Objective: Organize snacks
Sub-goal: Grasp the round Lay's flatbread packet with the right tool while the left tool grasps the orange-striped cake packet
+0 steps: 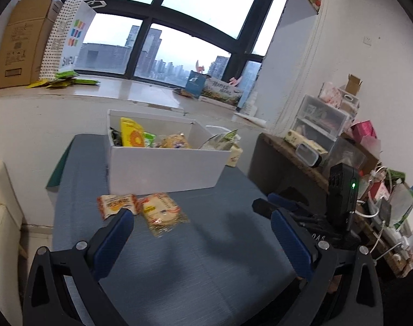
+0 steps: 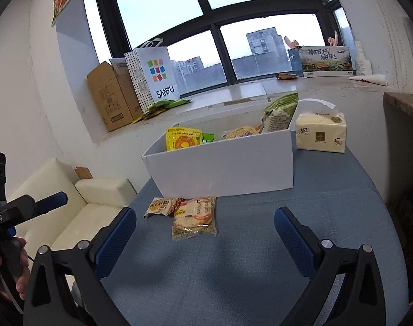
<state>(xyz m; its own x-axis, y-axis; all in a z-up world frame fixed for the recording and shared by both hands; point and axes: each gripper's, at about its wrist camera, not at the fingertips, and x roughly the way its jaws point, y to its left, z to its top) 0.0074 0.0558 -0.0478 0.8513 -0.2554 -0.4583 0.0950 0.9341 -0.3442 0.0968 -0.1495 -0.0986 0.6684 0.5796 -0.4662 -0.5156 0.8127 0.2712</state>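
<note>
A white box (image 1: 163,168) (image 2: 222,171) stands on the blue table and holds several snacks, among them a yellow packet (image 1: 131,135) (image 2: 183,138) and a green bag (image 2: 281,112). Two snack packets lie in front of it: a clear cracker pack (image 1: 161,213) (image 2: 195,217) and a smaller orange-and-white pack (image 1: 116,205) (image 2: 159,207). My left gripper (image 1: 202,217) is open and empty, just short of the packets. My right gripper (image 2: 205,216) is open and empty over the table, the cracker pack between its fingers' lines. The right gripper also shows in the left wrist view (image 1: 277,203).
A tissue pack (image 2: 320,133) sits right of the box. A cream sofa (image 2: 78,203) is left of the table. A cluttered shelf (image 1: 342,149) stands to the right. The windowsill holds a cardboard box (image 2: 111,100), a shopping bag (image 2: 155,76) and green packets (image 1: 62,78).
</note>
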